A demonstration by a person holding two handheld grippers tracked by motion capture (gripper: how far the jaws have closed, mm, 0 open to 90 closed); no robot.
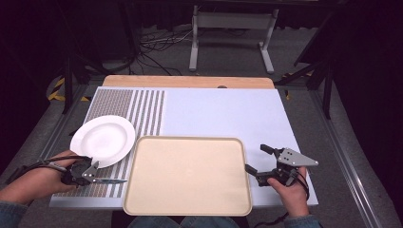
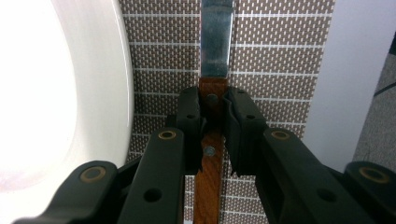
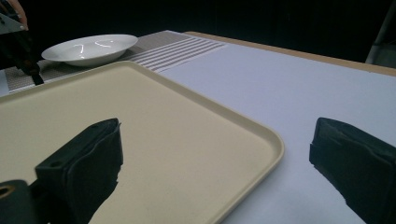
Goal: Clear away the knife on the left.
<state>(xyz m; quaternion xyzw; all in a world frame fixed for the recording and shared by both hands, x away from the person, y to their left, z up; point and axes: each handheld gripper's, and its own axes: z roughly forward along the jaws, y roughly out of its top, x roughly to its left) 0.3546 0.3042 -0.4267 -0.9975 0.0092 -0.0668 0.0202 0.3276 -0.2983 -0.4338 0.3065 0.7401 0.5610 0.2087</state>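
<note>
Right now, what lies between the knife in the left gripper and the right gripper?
The beige tray, empty, spans that stretch in the high view. The left gripper grips the knife by its wooden handle; the right gripper stands open past the tray's other edge.

White plate [image 1: 102, 140] sat on striped placemat [image 1: 142, 111], far left. Beige tray [image 1: 187, 175] lay front-centre, just beside mat, on pale tabletop [image 1: 228, 116]. Cables [image 1: 157, 45] trailed on floor behind.

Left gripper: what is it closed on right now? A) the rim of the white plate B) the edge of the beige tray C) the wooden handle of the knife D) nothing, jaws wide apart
C: in the left gripper view the left gripper has its pads pressed on the knife at its brown riveted handle, with the white plate lying beside it, untouched.
</note>
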